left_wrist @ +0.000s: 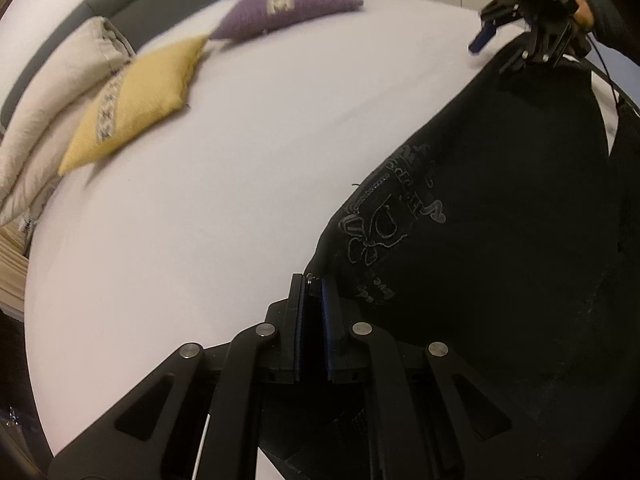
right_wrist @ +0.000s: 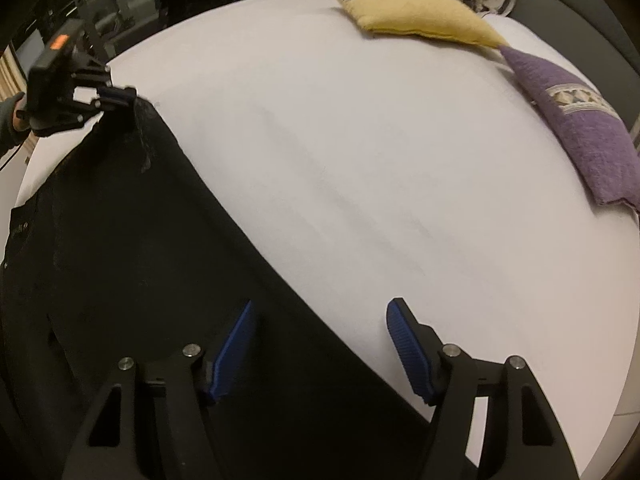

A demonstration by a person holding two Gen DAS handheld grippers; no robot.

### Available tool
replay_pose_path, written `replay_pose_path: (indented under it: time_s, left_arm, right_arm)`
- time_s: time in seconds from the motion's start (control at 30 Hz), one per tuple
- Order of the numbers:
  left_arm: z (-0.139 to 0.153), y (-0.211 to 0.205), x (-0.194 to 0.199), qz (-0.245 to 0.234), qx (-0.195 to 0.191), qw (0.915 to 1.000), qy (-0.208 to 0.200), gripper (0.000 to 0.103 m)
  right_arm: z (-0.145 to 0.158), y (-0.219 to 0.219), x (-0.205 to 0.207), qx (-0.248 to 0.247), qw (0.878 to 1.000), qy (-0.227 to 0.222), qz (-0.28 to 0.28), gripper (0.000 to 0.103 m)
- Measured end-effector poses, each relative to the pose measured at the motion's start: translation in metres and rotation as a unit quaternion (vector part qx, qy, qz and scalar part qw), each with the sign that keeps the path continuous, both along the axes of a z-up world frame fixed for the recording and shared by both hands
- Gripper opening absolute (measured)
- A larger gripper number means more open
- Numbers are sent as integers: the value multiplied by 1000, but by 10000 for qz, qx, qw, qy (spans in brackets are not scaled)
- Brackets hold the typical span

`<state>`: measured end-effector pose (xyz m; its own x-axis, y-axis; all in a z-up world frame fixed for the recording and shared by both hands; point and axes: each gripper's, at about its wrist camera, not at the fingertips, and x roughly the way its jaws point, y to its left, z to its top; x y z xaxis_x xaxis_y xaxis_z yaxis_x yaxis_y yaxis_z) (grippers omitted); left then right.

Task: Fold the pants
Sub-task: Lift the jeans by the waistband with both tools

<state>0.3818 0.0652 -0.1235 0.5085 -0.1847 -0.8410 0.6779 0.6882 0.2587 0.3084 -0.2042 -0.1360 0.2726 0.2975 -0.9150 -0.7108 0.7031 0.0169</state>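
White sheet covers the bed (left_wrist: 240, 160), and three pillows lie at its far side: a yellow pillow (left_wrist: 132, 104), a purple pillow (left_wrist: 288, 4) and a grey pillow (left_wrist: 60, 92). On the near part of the bed lie the black pants (left_wrist: 500, 220), spread along the edge, with a pale printed design on the cloth.

I judge that a fold is in hand. The left gripper (left_wrist: 314, 312) has its jaws together, clamped on one edge of the pants. The right gripper (right_wrist: 320, 344) has its jaws wide apart, over the border between the pants and the sheet, and it holds nothing. The next move probably calls for the right gripper to close on its edge of the cloth, so both ends can be carried together and the layers stay even.

Only the left wrist view shows the printed design and the pinch on the cloth from close. Only the right wrist view shows the open jaws clearly, and also the left gripper from outside, at the far corner of the pants.
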Motion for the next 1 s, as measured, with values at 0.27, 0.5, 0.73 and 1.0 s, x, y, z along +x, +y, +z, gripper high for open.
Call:
replay_pose_path:
  time_s: [0.27,0.5,0.73,1.0]
  left_arm:
    - [11,3,-32,-44,17,9999,-142,6]
    - [14,0,-29,-36,53,9997,-239,6]
    - [48,4,-53,53,-131,9984,-551,6]
    - [105,11,-136,7,-380,9948,-945,6]
  right_arm:
    - [-16,14,7,-484,9969,433,450,37]
    - [0,18,3,-732,9947,300,664,7]
    - [53,14,-29,-826,9930,-619,580,5]
    - [108,23,-112,-1186,9765,-1735,478,4]
